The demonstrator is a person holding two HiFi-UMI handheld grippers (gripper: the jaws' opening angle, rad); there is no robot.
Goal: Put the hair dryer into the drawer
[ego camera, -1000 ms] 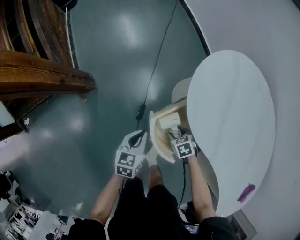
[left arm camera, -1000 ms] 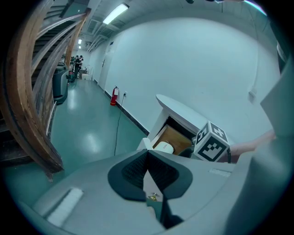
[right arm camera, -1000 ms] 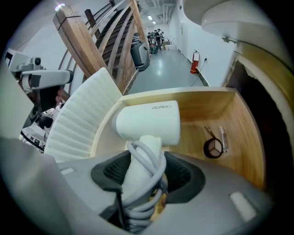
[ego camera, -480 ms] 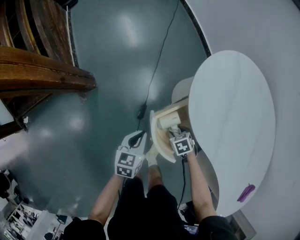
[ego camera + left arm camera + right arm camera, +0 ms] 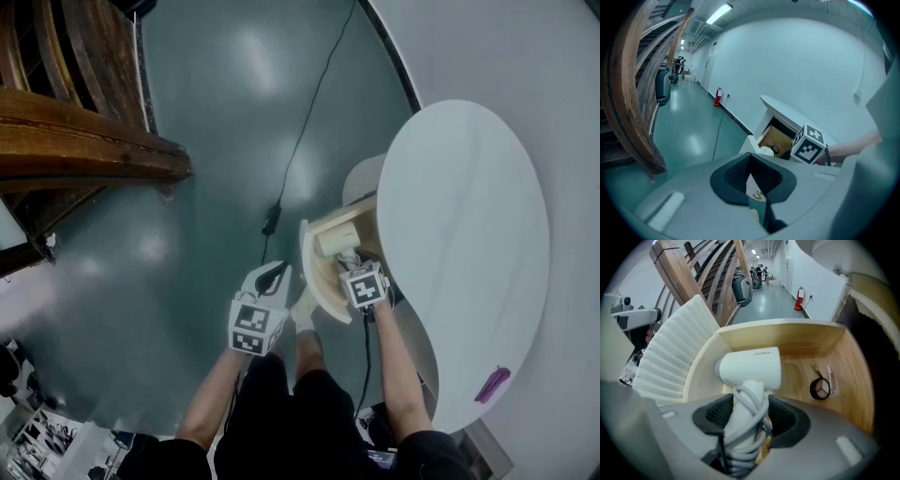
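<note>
Head view: the person stands at the lower centre of the frame, one gripper in each hand. White oval table top (image 5: 459, 244) fills the right half; the open drawer (image 5: 309, 272) juts out from under its left edge, toward the green floor (image 5: 216, 141).

Right gripper (image 5: 351, 265): reaches into the drawer from below in the frame. In the right gripper view its jaws (image 5: 747, 416) are clamped on the handle of the white hair dryer (image 5: 752, 366), with the grey cord (image 5: 751, 401) wound round the handle between the pads. The dryer's body lies crosswise inside the wooden drawer (image 5: 787, 336), in the left part of the frame, near the ribbed white drawer front (image 5: 670, 362). I cannot tell whether the dryer rests on the drawer bottom. A small round black compact (image 5: 819, 389) lies on the drawer bottom at right, apart from the dryer.

Left gripper (image 5: 275, 275): over the floor, lower centre-left, just beside the drawer front and not touching it. In the left gripper view its jaws (image 5: 751, 180) are closed together with nothing between them. Beyond them: the open drawer (image 5: 776, 138), the dryer's white end (image 5: 765, 151), and the right gripper's marker cube (image 5: 810, 144).

A black cable (image 5: 309, 122) runs across the floor from the top centre. Wooden staircase (image 5: 75, 150) at upper left.
</note>
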